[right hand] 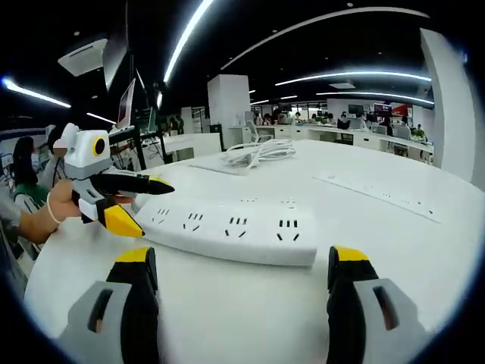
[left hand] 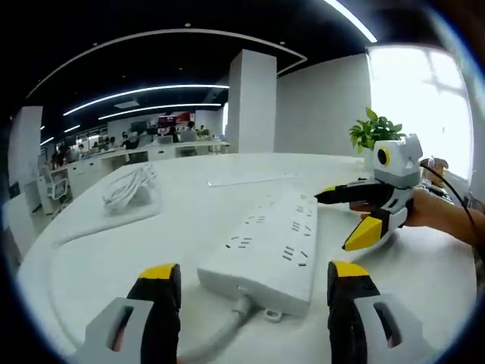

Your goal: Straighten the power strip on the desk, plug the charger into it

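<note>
The white power strip point(left hand: 267, 243) lies on the counter point(left hand: 189, 212), its cable end between the left claw point(left hand: 254, 292)'s parted jaws, long axis running away. The right claw point(right hand: 242, 277), also parted, faces its long side.

The long white multi-socket power strip point(left hand: 269, 246) lies flat on the round white table point(left hand: 189, 205), its thick white cable point(left hand: 220, 334) leaving the near end in the left gripper view. Behind it, a coiled bundle of white cord point(left hand: 130, 187) rests on the table to the left. A small green potted plant point(left hand: 375, 136) stands behind, to the right. A thin flat white bar point(left hand: 250, 180) lies beyond the strip.

The right tongs point(left hand: 345, 220) sit just beside the strip's right edge. In the right gripper view, the left tongs point(right hand: 140, 205) sit at the strip's left end.
</note>
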Motion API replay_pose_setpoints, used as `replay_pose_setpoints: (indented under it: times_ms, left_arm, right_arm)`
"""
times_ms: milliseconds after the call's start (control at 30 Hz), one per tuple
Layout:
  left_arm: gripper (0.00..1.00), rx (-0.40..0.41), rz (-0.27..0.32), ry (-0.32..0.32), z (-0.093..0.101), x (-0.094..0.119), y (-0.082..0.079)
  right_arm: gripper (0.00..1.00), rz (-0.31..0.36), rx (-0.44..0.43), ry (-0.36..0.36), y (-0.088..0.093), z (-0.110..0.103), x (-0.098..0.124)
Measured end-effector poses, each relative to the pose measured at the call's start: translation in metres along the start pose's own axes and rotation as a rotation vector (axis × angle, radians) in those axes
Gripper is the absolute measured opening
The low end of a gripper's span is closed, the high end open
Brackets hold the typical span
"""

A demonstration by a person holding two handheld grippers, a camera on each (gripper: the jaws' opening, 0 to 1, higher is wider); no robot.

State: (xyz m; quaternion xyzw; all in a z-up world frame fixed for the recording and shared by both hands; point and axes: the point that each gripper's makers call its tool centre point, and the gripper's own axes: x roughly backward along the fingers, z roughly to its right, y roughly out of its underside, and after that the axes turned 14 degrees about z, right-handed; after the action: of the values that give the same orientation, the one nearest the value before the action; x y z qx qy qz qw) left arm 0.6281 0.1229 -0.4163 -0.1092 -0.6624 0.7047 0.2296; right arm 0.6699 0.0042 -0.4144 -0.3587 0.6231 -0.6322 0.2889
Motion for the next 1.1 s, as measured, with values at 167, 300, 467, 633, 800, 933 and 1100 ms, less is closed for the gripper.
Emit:
replay_pose_setpoints:
  times_ms: [167, 300, 467, 633, 800, 933, 1100]
  left_arm:
    - [0.77, -0.014, -0.036, 0.007, 0.003, -0.001, 0.007]
    - [0.76, -0.014, -0.049, 0.014, 0.003, -0.002, 0.008]
    - [0.72, -0.011, -0.062, 0.026, 0.002, -0.002, 0.008]
    - [0.68, -0.005, -0.06, 0.036, 0.002, -0.005, 0.008]
    - [0.68, -0.014, -0.06, 0.04, 0.002, -0.006, 0.008]
    - [0.68, -0.021, -0.061, 0.047, 0.001, -0.007, 0.008]
    - [0.68, -0.025, -0.058, 0.057, 0.002, -0.008, 0.008]
  right_arm:
    - [0.93, -0.007, -0.017, -0.015, 0.003, -0.004, -0.005]
    - [0.93, -0.013, -0.017, -0.011, 0.004, 0.001, -0.01]
    - [0.91, 0.0, -0.031, -0.023, 0.0, 0.0, -0.011]
    - [0.9, 0.01, -0.041, -0.022, -0.001, 0.0, -0.012]
    - [0.93, 0.026, -0.067, -0.016, -0.003, -0.001, -0.013]
    - [0.95, 0.022, -0.054, 0.0, -0.002, -0.004, -0.015]
    - [1.0, 0.002, -0.016, 0.011, 0.002, -0.008, -0.014]
